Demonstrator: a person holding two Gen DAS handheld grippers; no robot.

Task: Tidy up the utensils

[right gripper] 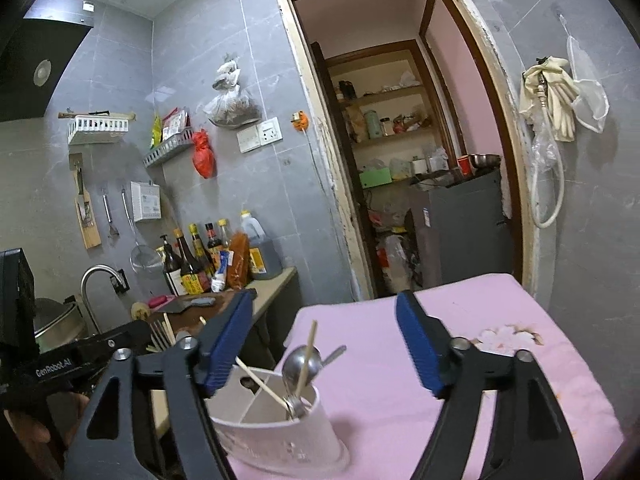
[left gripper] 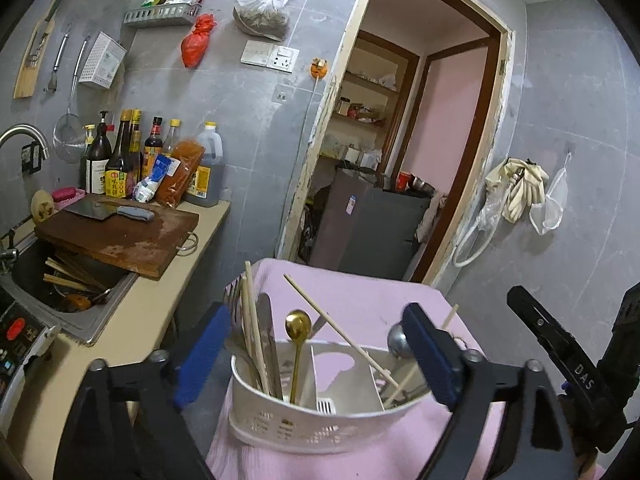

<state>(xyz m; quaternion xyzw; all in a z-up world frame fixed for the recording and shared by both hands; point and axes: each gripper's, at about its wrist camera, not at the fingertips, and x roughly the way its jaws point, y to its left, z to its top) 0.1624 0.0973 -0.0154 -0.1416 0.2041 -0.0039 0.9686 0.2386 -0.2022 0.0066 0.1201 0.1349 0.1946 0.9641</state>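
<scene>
A white perforated utensil caddy [left gripper: 316, 420] stands on a pink cloth-covered table [left gripper: 360, 296]. Its left compartment holds chopsticks [left gripper: 252, 328], a fork, a knife and a gold spoon [left gripper: 298, 326]. The right compartment holds a steel spoon [left gripper: 398, 342] and loose chopsticks, one leaning across the middle. My left gripper [left gripper: 316, 312] is open, its blue pads [left gripper: 202, 356] wide on either side of the caddy without touching it. My right gripper [right gripper: 325, 296] is also open above the caddy's [right gripper: 280, 428] right end, near the steel spoon [right gripper: 302, 360], with nothing between the pads.
A counter [left gripper: 132, 320] runs along the left with a sink [left gripper: 60, 280] holding chopsticks and dishes. A cleaver [left gripper: 108, 210] lies on a wooden cutting board [left gripper: 120, 236], with sauce bottles [left gripper: 132, 156] behind. A doorway [left gripper: 400, 140] opens beyond the table.
</scene>
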